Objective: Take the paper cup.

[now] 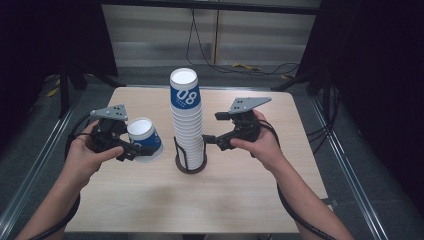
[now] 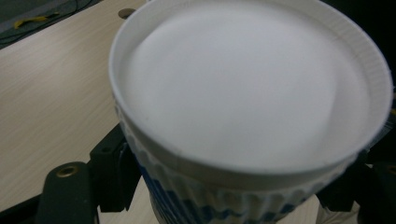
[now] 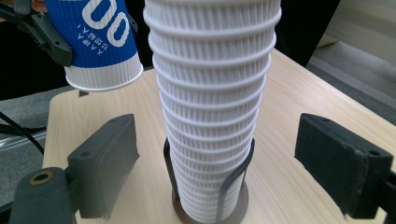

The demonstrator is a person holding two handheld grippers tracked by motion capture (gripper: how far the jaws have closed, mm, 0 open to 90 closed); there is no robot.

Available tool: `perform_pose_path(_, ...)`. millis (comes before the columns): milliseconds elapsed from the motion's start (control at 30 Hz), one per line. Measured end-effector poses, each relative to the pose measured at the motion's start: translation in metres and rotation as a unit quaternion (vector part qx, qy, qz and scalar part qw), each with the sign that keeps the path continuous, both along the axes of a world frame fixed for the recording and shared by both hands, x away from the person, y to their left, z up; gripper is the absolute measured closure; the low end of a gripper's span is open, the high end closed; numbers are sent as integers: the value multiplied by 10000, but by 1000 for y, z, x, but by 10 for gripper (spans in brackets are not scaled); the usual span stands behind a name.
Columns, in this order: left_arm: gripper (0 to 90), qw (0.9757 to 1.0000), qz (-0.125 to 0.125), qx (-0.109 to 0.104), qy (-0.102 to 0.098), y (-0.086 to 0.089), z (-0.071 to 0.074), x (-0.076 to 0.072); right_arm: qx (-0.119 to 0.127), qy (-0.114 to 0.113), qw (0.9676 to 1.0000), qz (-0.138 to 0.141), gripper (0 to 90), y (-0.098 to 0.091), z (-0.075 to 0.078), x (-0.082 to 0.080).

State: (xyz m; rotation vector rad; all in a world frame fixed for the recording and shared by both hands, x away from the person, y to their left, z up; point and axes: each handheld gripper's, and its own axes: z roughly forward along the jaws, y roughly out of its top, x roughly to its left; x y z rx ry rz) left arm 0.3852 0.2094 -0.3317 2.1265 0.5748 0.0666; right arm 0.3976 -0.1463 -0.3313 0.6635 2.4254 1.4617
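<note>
We held a single blue-and-white ribbed paper cup (image 1: 145, 138) clamped upside down and tilted in our left tool (image 1: 131, 150), lifted off the pale wooden bench (image 1: 240, 185) just left of the tall stack of ribbed white paper cups (image 1: 187, 125). That stack stood in a black wire holder (image 1: 190, 162) near the middle of the bench. Our right tool (image 1: 209, 139) sat low beside the stack, its jaws spread wide to either side of the holder and gripping nothing.
</note>
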Motion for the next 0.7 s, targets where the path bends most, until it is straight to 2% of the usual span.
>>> perform_pose_path(433, 231, 9998, -74, 85, 146, -4, -17, -4, -40, 103, 9999, -53, 126, -11, -20, -7)
perform_pose_path(567, 231, 9995, -174, 184, 180, -8, -23, -7, -7, 144, 9999, -47, 126, -15, -26, -9)
perform_pose_path(700, 231, 9989, -258, 333, 204, -13, -28, -10, -121, 145, 9998, -54, 126, -17, -33, -12)
